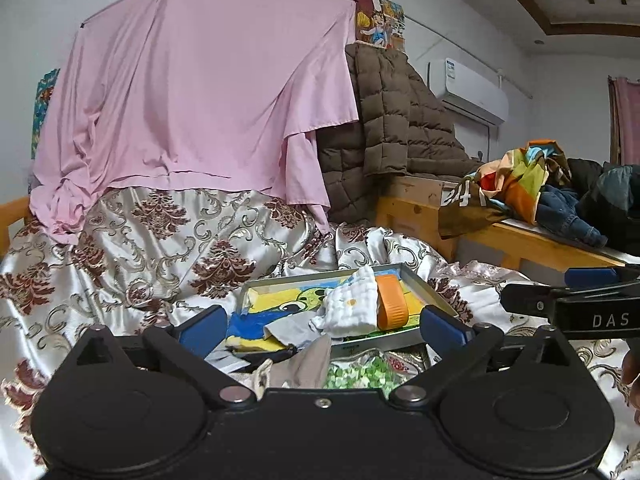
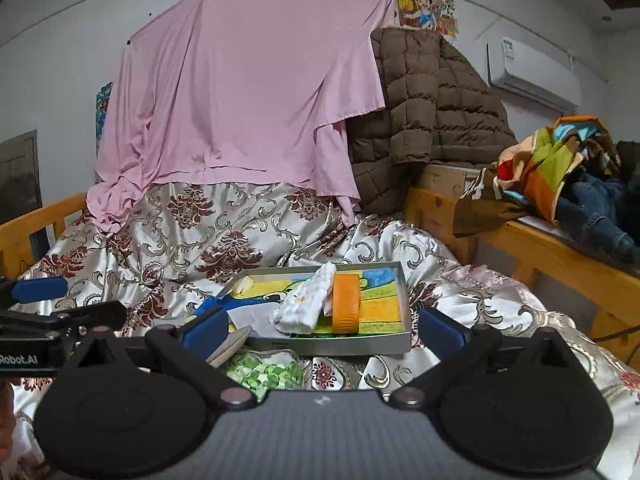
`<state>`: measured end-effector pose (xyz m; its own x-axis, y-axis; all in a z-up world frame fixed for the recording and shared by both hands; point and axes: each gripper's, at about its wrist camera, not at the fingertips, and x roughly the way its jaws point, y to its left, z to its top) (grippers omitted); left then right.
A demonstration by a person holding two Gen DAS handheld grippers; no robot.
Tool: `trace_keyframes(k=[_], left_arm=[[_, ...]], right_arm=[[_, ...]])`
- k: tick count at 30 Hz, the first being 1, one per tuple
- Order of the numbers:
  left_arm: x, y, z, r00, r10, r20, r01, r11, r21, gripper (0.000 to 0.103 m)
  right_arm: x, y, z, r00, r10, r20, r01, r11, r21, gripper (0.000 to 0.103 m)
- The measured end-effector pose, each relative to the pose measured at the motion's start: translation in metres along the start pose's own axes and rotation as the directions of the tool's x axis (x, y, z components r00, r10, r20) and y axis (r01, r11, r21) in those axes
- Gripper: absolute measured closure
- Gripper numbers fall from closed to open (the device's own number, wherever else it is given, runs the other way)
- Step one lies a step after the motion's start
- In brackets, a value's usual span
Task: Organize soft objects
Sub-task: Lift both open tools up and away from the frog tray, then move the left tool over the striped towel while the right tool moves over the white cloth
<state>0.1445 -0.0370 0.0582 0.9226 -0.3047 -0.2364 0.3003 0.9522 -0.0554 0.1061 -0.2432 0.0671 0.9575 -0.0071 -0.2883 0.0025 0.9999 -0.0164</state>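
A grey metal tray (image 1: 430, 290) (image 2: 404, 300) with a bright cartoon bottom lies on the floral satin bedspread. In it lie a white folded cloth (image 1: 352, 300) (image 2: 308, 304) and an orange band (image 1: 392, 300) (image 2: 346, 304) standing on edge. A grey cloth (image 1: 308, 364) and a green-and-white patterned piece (image 1: 356, 374) (image 2: 264, 372) lie at the tray's near edge. My left gripper (image 1: 320, 330) is open just before the tray, over the grey cloth. My right gripper (image 2: 320, 330) is open, facing the tray's near wall. Each gripper shows at the other view's edge.
A pink sheet (image 1: 192, 100) hangs over the bedspread (image 1: 140, 248) at the back, beside a brown quilted jacket (image 1: 392, 120). A wooden bed frame (image 2: 540, 248) on the right carries a heap of clothes (image 2: 560, 168).
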Motion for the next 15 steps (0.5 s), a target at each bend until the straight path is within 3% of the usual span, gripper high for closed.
trace_keyframes(k=[3,7,15], left_arm=[[-0.014,0.001,-0.013,0.997,0.073,0.002,-0.073,0.997,0.013,0.001],[-0.028,0.007,-0.03,0.994,0.112,-0.017,-0.111,0.993,0.031,0.001],[-0.044,0.022,-0.056,0.989,0.124,-0.078,-0.117,0.99,0.081,0.001]], right_arm=[[-0.01,0.011,-0.009,1.0,-0.004,-0.004,0.004,1.0,0.01,0.0],[-0.023,0.029,-0.027,1.0,-0.004,0.012,0.004,1.0,0.004,0.0],[-0.03,0.05,-0.057,0.999,0.039,-0.009,-0.039,0.997,0.069,0.0]])
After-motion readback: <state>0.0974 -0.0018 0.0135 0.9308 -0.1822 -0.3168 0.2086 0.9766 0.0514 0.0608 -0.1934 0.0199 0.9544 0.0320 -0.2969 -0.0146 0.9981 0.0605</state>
